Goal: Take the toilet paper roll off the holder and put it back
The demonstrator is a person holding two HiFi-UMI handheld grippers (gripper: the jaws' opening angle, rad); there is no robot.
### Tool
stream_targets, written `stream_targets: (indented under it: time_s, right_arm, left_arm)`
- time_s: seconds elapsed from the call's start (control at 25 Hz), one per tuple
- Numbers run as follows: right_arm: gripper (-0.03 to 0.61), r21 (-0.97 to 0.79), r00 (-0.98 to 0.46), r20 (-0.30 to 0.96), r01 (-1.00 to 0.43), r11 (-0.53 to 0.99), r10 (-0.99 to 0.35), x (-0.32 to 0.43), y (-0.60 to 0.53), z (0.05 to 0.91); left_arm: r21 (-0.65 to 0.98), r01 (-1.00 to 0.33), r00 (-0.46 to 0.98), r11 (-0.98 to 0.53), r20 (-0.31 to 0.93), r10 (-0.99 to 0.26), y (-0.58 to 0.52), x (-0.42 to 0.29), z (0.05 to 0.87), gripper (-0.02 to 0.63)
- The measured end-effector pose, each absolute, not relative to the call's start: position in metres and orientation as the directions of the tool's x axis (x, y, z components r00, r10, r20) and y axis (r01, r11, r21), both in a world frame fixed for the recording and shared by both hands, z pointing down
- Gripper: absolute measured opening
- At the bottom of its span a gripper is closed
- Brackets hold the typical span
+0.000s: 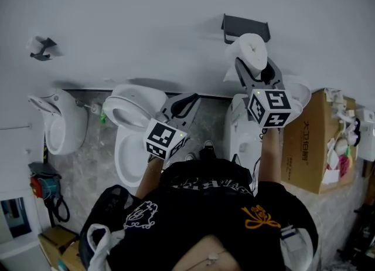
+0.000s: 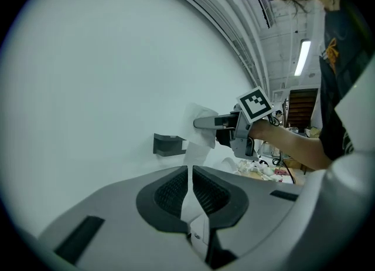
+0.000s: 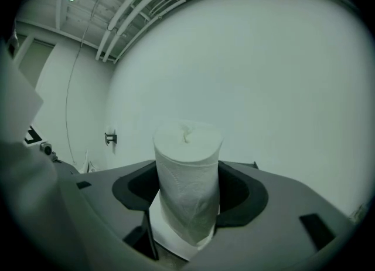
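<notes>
**Head view: roll off its holder, clamped in the right gripper**

We looked down a plain white wall [image 1: 146,12] to a grey speckled floor [image 1: 94,158]. High on that wall sat the dark grey wall-mounted holder [image 1: 246,28]. Just below it was the white toilet paper roll [image 1: 253,48]; whether the two touched we could not tell. The right gripper [image 1: 255,67] was clenched on the roll's sides. The roll's end face was turned toward us, and a loose tail of paper hung at its left. In the right gripper view the roll stood upright between the two dark pads, which pressed into it.

The left gripper [image 1: 193,98] hung lower and to the left, well apart from the roll, its jaws drawn together on nothing.

Along the foot of the wall stood a white ceramic toilet [image 1: 132,146]. A white wall urinal [image 1: 58,126] was to its left, and another white ceramic fixture [image 1: 243,135] lay under the right gripper. A brown cardboard box [image 1: 304,149] stood at the right. Our black shirt with yellow print [image 1: 234,205] filled the bottom of the view.
</notes>
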State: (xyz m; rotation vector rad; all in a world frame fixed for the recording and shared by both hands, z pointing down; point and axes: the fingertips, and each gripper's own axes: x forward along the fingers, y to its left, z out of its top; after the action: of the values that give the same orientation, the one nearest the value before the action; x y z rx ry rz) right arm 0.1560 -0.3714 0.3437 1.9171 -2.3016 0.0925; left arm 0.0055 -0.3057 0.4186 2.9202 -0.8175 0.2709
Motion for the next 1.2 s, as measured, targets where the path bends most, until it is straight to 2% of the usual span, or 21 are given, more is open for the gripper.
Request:
stream_targets:
  time_s: [0.72, 1.2]
  right_arm:
    - [0.290, -0.067, -0.185, 0.305, -0.983, 0.173, -0.934, 0.123, -0.283, 0.449]
    - [0.290, -0.065, -0.194, 0.313, -0.981, 0.183, -0.930, 0.127, -0.269, 0.450]
  left_arm:
    - [0.045, -0.487, 0.861, -0.872, 0.193, -0.471, -0.277, 0.013, 0.422, 0.038]
    - [0.029, -0.501, 0.855, -0.865, 0.170, -0.489, -0.275, 0.018, 0.415, 0.038]
